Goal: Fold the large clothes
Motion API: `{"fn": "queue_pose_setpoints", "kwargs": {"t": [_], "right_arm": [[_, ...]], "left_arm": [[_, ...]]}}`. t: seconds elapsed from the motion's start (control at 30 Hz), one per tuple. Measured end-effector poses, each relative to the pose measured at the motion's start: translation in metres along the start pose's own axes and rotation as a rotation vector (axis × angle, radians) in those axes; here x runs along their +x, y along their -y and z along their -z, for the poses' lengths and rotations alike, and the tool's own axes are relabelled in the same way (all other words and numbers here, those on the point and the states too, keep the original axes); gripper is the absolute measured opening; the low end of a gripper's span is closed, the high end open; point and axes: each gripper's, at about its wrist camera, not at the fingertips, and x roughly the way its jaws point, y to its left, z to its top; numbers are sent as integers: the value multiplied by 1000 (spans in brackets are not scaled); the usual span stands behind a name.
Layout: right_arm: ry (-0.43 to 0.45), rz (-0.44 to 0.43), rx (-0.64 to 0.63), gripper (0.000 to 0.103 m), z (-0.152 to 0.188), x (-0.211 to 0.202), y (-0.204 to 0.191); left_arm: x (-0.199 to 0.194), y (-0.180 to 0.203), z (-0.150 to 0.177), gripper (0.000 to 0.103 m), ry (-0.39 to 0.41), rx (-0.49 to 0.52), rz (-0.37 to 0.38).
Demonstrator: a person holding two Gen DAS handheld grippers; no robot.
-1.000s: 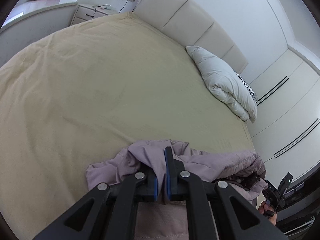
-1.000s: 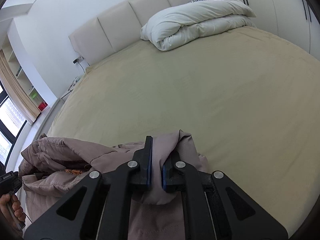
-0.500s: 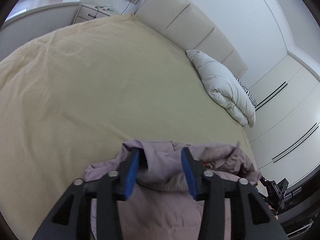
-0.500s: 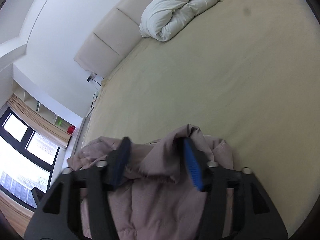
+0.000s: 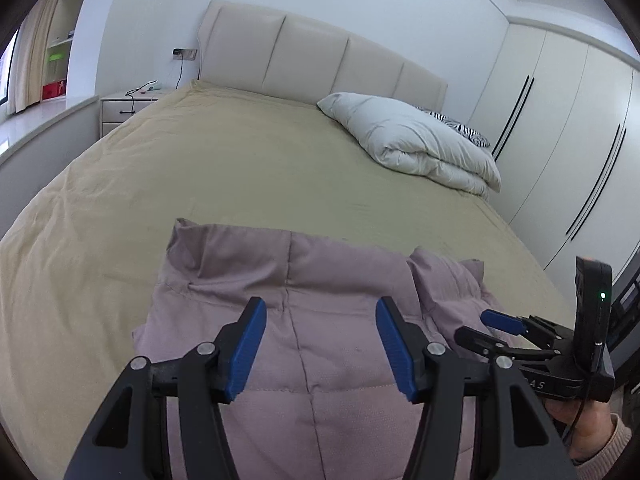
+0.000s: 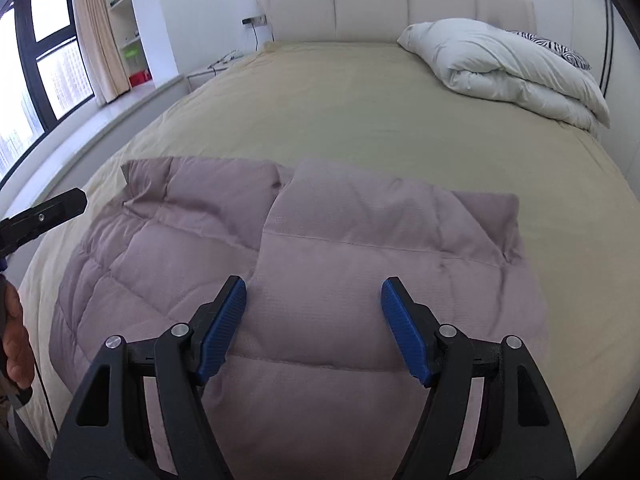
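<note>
Both pairs of fingers stand apart with nothing between them — our left gripper [image 5: 320, 344], its jaws opening a touch wider, and our right gripper [image 6: 314, 328], its jaws spread wide. We hover over the near part of the jacket [image 6: 320, 248], which lies below and ahead of both on the bed [image 6: 360, 112]. It runs away from us, collar end farthest; neither hand is clearly nearer. Mauve, quilted, puffy — laid fairly flat, with a seam down its middle.
</note>
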Motion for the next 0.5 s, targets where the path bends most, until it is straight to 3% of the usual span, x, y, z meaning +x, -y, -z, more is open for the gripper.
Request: {"fn": "queue_pose_setpoints", "kwargs": {"t": [0.07,0.2,0.3,0.5], "right_arm": [[-32,23,12,67,2,17,-7],[-56,19,28,39,3,36,-12],[-63,9,12,28,-4,54,-13],[-78,-12,44,21,-27,91,-14]], "left_arm": [[16,4,1,60,-26,31,-27],[55,-9,-3,60,-78,33,-113],[74,-21,-4,60,-98,27,-145],[107,-30,-8,61,-135,74,-232]]}}
